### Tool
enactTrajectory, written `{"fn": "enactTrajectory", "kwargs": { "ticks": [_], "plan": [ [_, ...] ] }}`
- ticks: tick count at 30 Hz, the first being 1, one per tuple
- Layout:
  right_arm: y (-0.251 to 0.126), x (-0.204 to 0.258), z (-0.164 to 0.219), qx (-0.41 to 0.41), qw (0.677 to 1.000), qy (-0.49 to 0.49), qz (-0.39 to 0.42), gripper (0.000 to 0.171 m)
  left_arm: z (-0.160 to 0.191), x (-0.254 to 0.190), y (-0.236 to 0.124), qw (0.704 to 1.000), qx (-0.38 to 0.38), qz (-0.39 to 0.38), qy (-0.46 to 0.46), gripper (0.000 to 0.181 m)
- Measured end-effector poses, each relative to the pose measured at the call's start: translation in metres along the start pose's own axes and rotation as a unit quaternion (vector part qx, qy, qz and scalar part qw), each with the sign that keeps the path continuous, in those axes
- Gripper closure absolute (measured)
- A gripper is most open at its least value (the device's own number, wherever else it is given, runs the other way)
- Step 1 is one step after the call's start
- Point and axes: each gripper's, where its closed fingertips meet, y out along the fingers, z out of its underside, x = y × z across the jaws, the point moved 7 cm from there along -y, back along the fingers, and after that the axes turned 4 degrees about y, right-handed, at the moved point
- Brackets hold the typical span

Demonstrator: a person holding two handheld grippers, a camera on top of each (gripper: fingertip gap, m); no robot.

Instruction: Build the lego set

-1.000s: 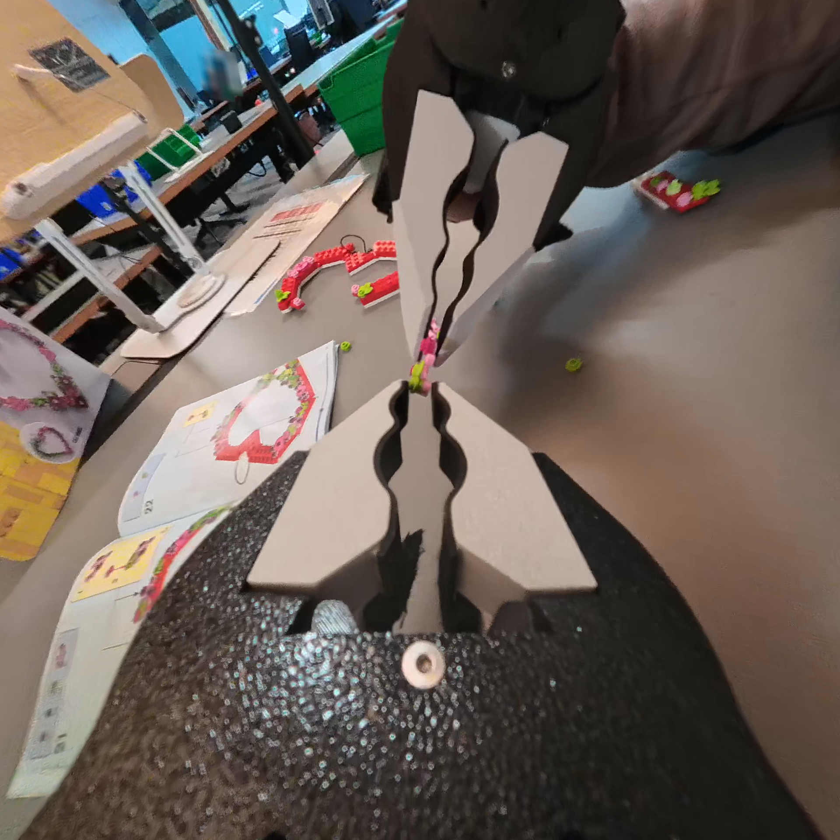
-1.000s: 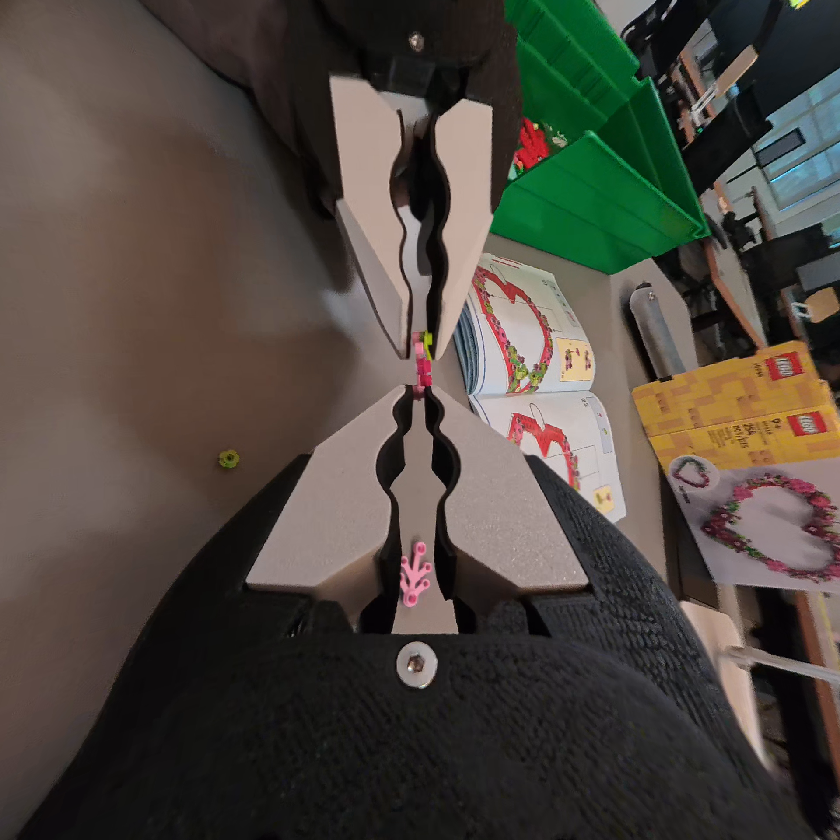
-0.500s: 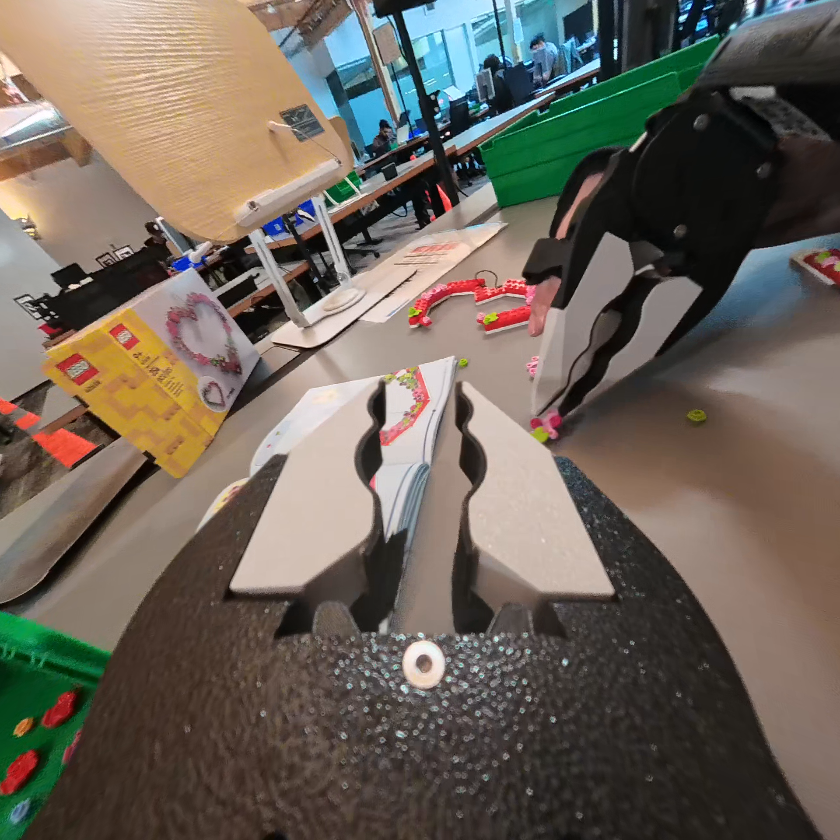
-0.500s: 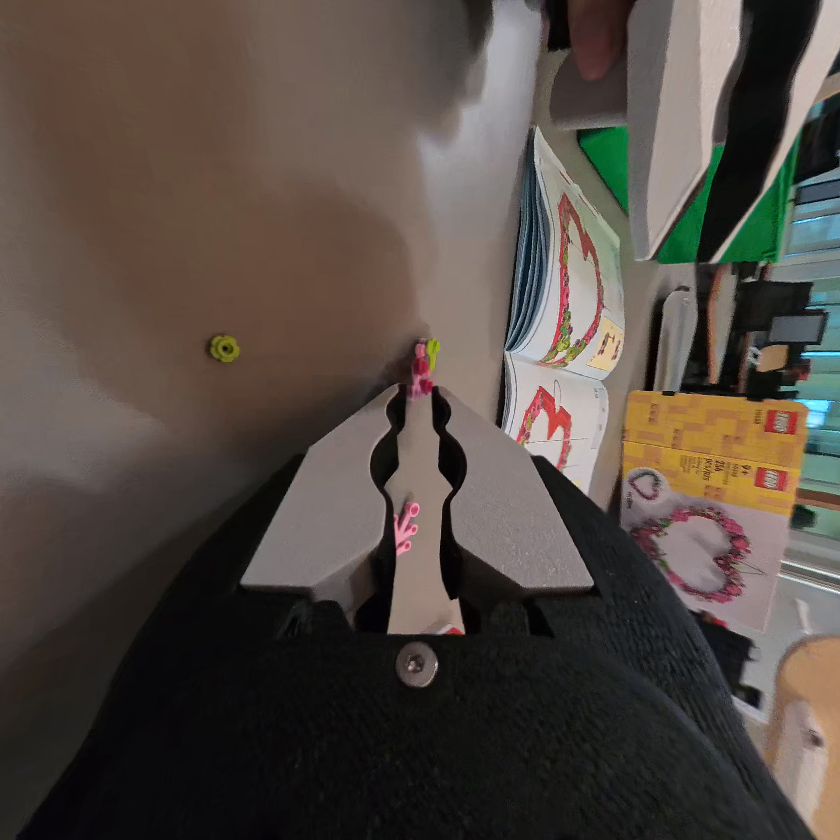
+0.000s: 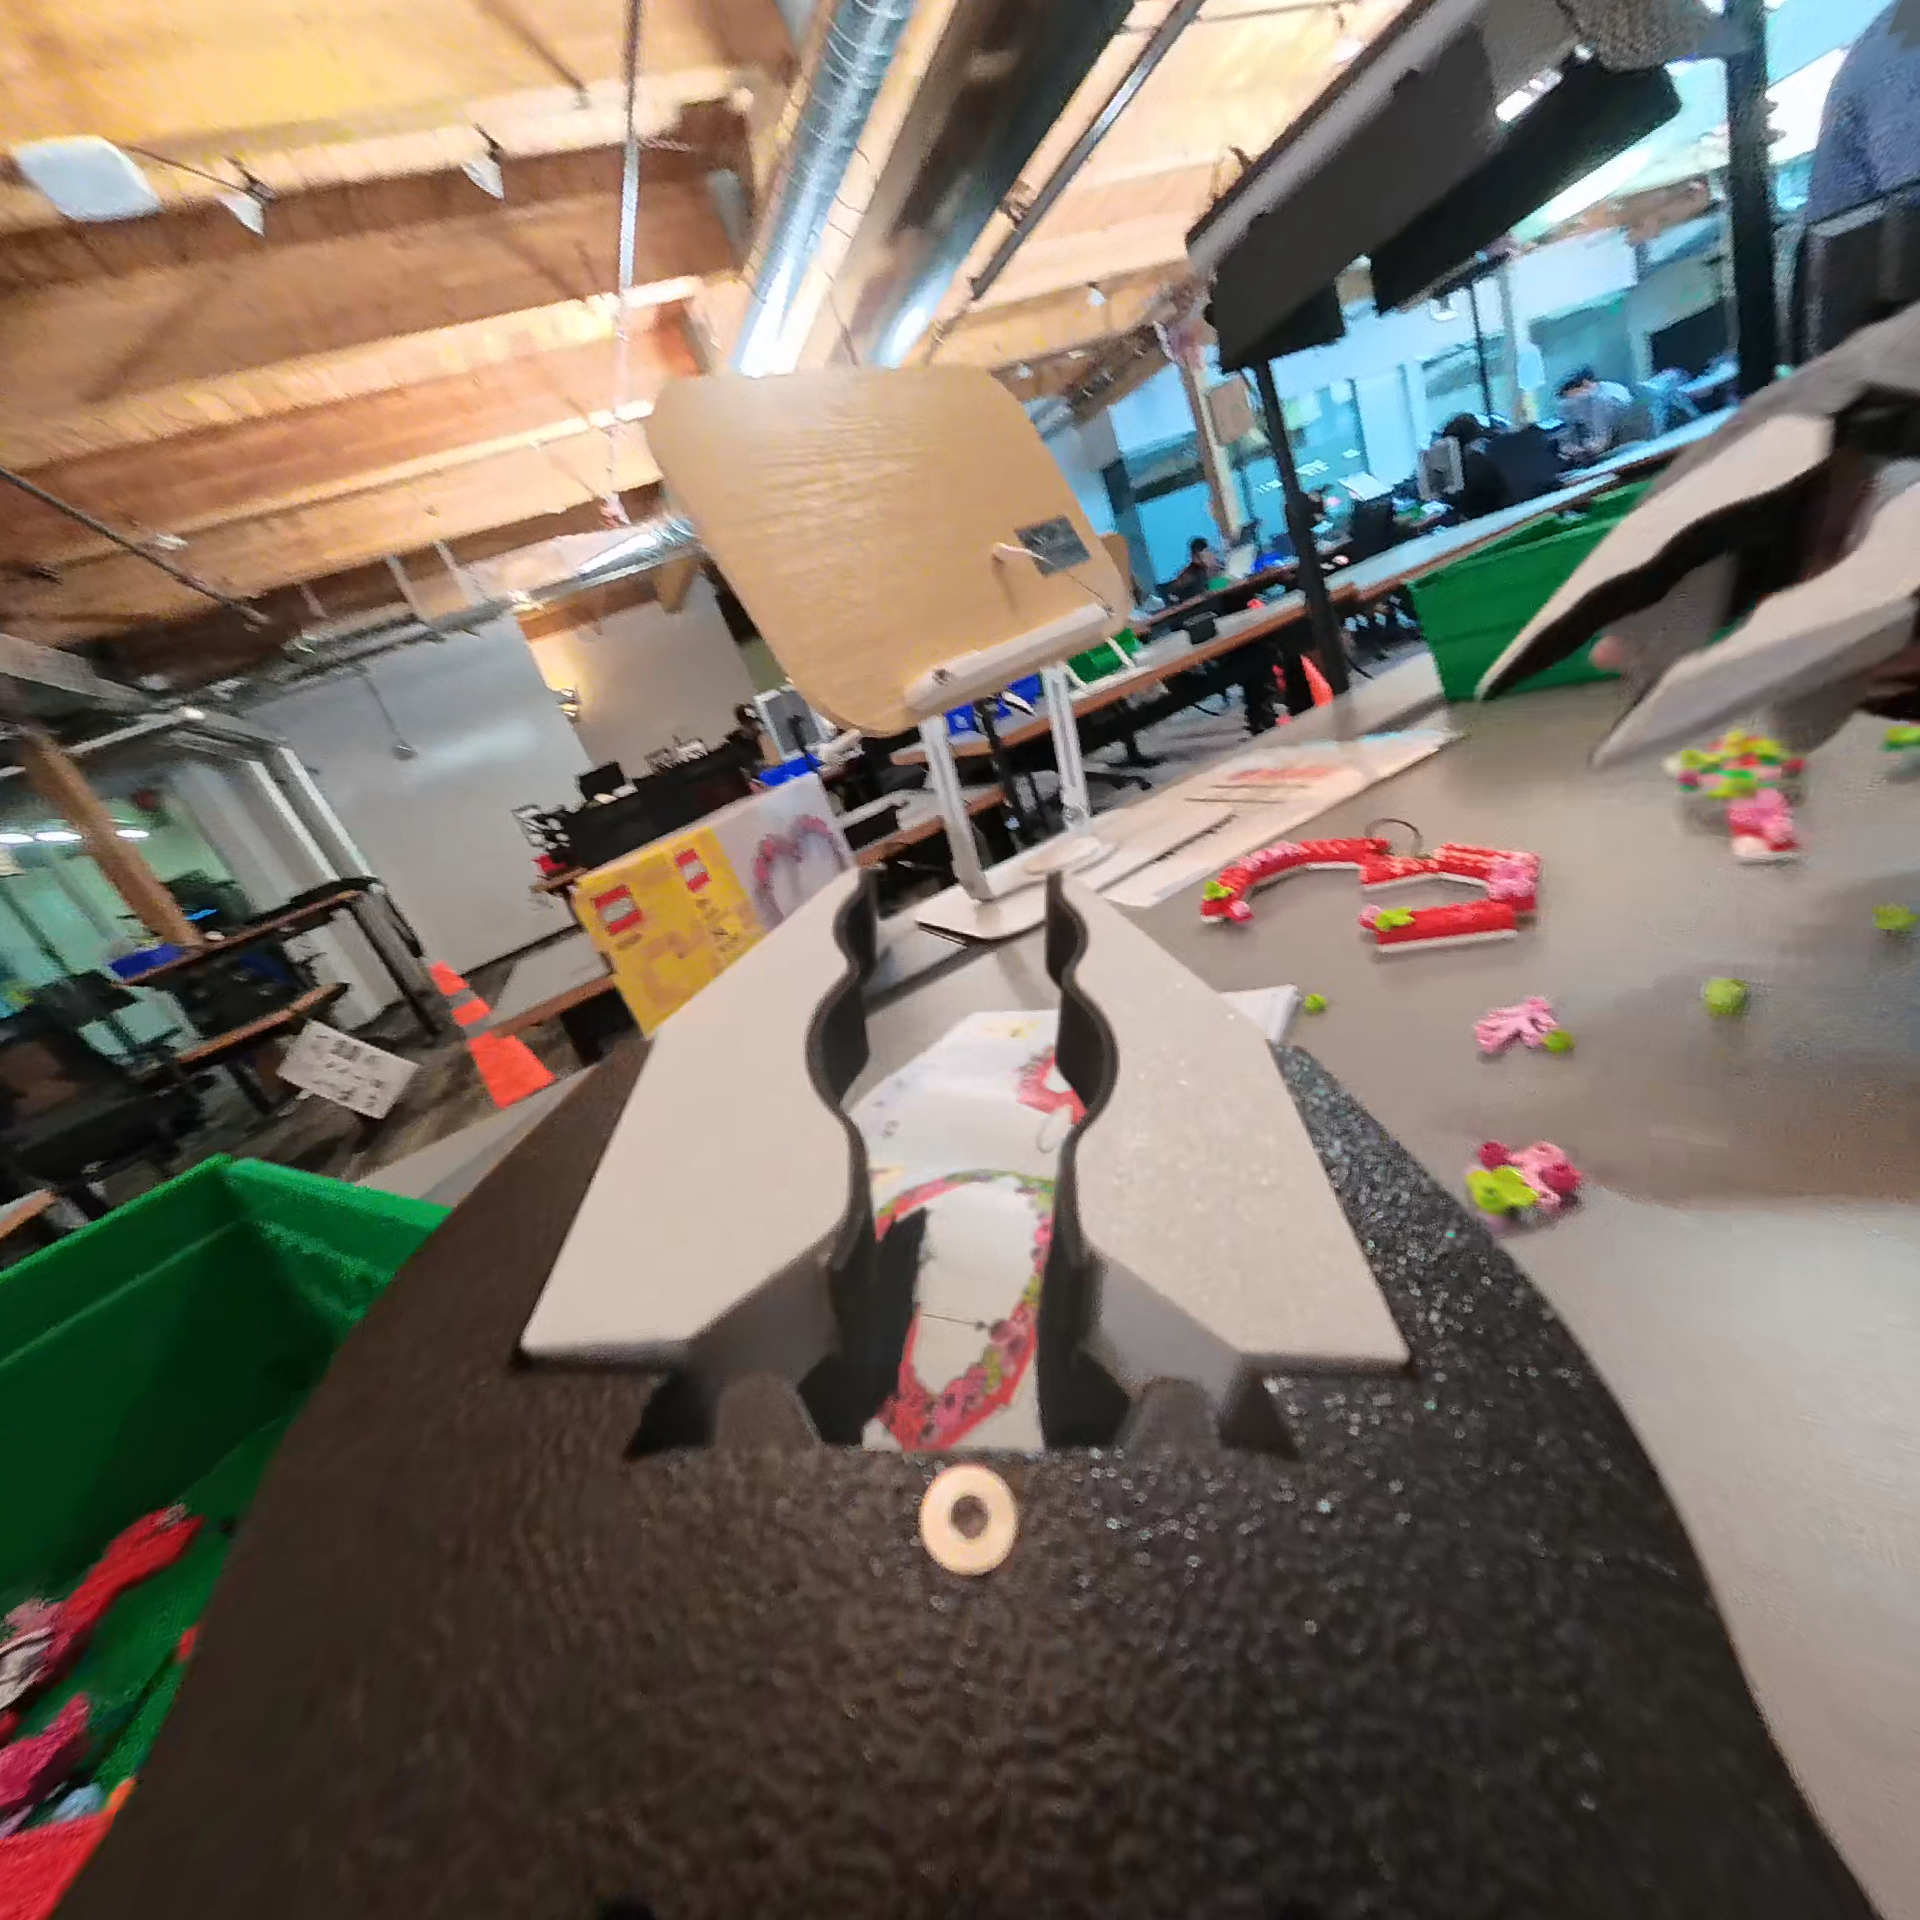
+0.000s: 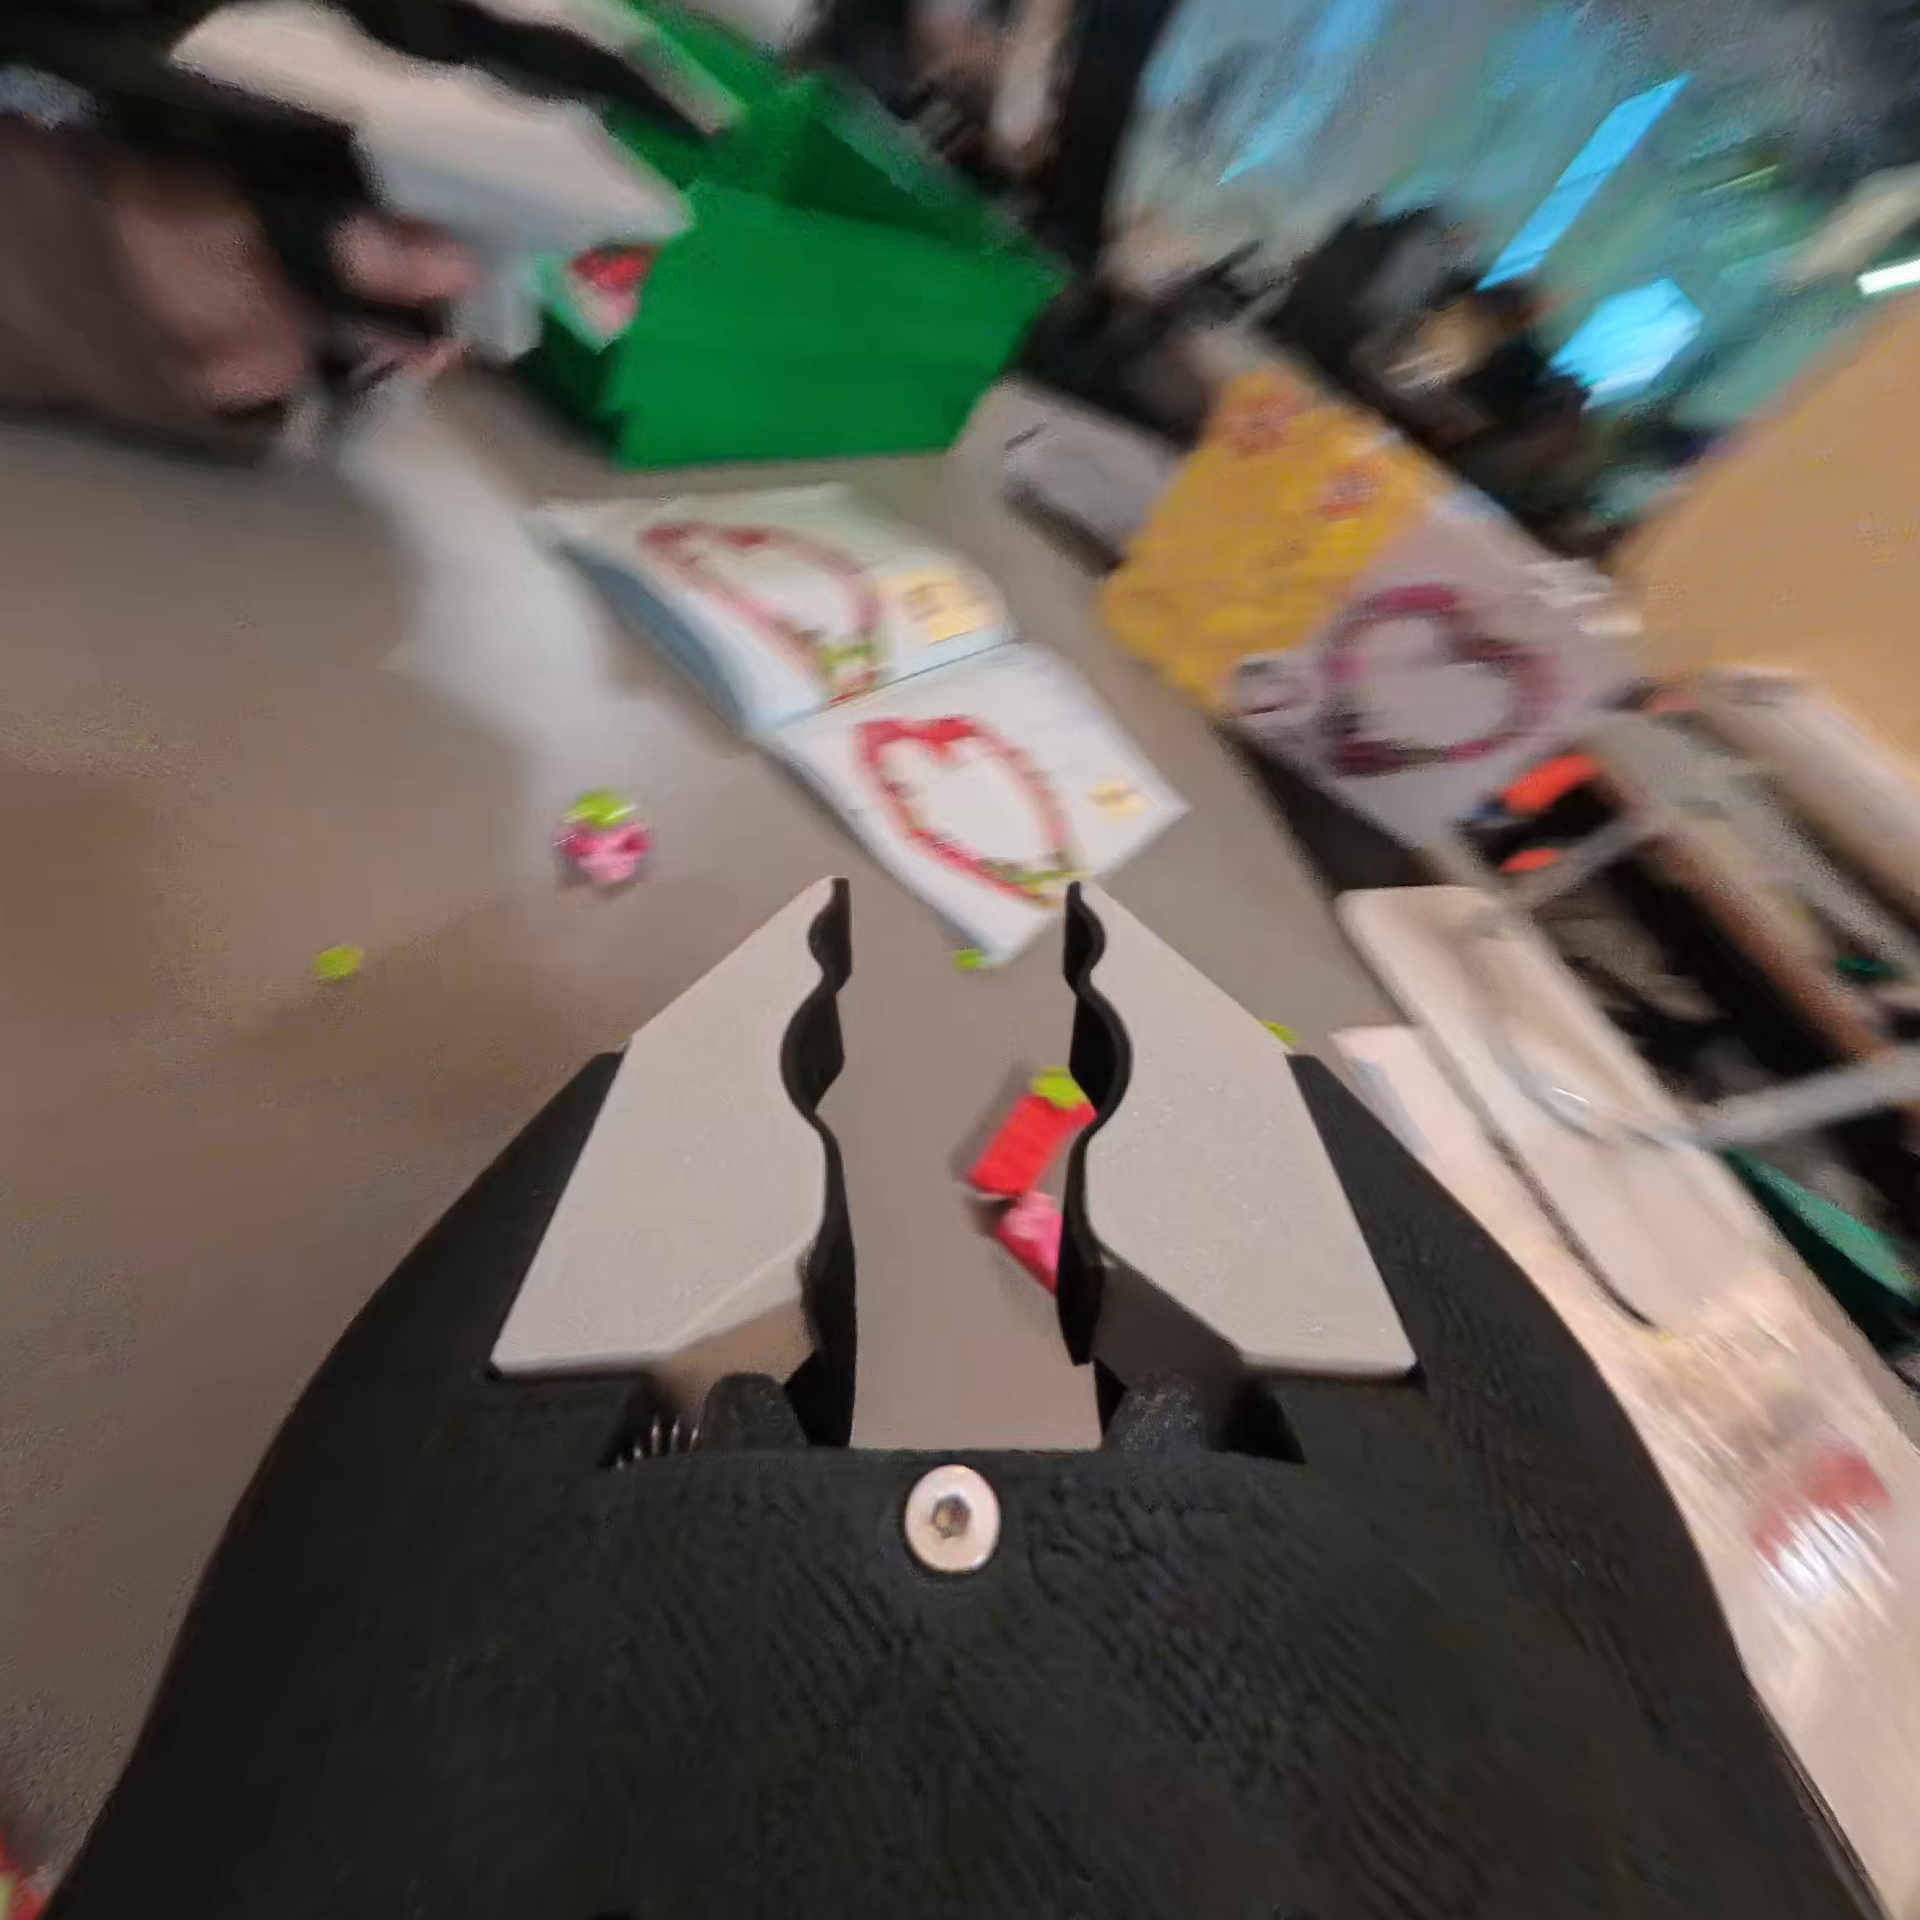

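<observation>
Grey table [image 5: 1714, 1403] carries the open booklet [image 6: 977, 800], with a green bin [image 6: 810, 312] behind it; left gripper [image 5: 956, 894] held level over the booklet, fingers spread, empty; right gripper [image 6: 951, 904] tilted down toward the table, fingers spread, empty; red arc pieces [image 5: 1371, 883] lie beyond; small pink-green flower cluster [image 5: 1522, 1184] lies loose on the table, apart from both.

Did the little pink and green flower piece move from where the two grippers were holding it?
Yes. The flower piece now lies on the grey table, right of the open booklet, no longer pinched between any fingers.
</observation>
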Motion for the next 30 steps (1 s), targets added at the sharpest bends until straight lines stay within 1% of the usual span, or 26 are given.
{"fn": "enactTrajectory", "kwargs": {
  "ticks": [1, 2, 4, 6, 7, 12, 16, 18, 20, 23, 27, 29, 30],
  "plan": [
    [-0.015, -0.011, 0.0, -0.041, 0.997, 0.011, 0.058, 0.138, -0.001, 0.002, -0.001, 1.0, -0.006, -0.012, 0.001, 0.152],
    [-0.031, -0.02, 0.001, -0.088, 0.99, 0.018, 0.109, 0.142, -0.002, 0.004, -0.002, 1.0, -0.011, -0.018, 0.002, 0.156],
    [-0.061, -0.034, 0.004, -0.17, 0.965, 0.027, 0.199, 0.145, -0.002, 0.006, -0.003, 0.999, -0.014, -0.03, 0.005, 0.158],
    [-0.082, -0.042, 0.005, -0.222, 0.938, 0.01, 0.267, 0.146, -0.001, 0.007, -0.003, 0.999, -0.012, -0.037, 0.013, 0.158],
    [-0.09, -0.046, 0.004, -0.234, 0.926, -0.007, 0.297, 0.148, 0.0, 0.008, -0.003, 0.999, -0.011, -0.04, 0.016, 0.158],
    [-0.114, -0.058, 0.015, -0.198, 0.89, -0.075, 0.403, 0.149, 0.002, 0.009, -0.002, 0.998, -0.003, -0.046, 0.039, 0.16],
    [-0.132, -0.07, 0.029, -0.191, 0.87, -0.06, 0.451, 0.148, 0.002, 0.006, 0.0, 0.998, -0.002, -0.04, 0.047, 0.161],
    [-0.134, -0.072, 0.031, -0.196, 0.871, -0.043, 0.449, 0.147, 0.002, 0.005, 0.001, 0.998, 0.001, -0.036, 0.048, 0.161],
    [-0.128, -0.068, 0.027, -0.197, 0.886, -0.05, 0.418, 0.148, 0.002, 0.002, 0.001, 0.998, 0.0, -0.031, 0.056, 0.161],
    [-0.107, -0.059, 0.023, -0.175, 0.93, -0.025, 0.322, 0.146, 0.001, -0.002, 0.002, 0.997, 0.001, -0.021, 0.071, 0.163],
    [-0.083, -0.044, 0.02, -0.16, 0.957, -0.031, 0.241, 0.146, 0.001, -0.009, 0.004, 0.996, 0.006, -0.007, 0.091, 0.164],
    [-0.069, -0.035, 0.019, -0.139, 0.975, -0.021, 0.171, 0.147, 0.001, -0.013, 0.006, 0.995, 0.008, 0.005, 0.1, 0.165],
    [-0.062, -0.028, 0.018, -0.13, 0.984, -0.003, 0.121, 0.149, 0.002, -0.016, 0.006, 0.994, 0.009, 0.011, 0.107, 0.166]
  ]
}}
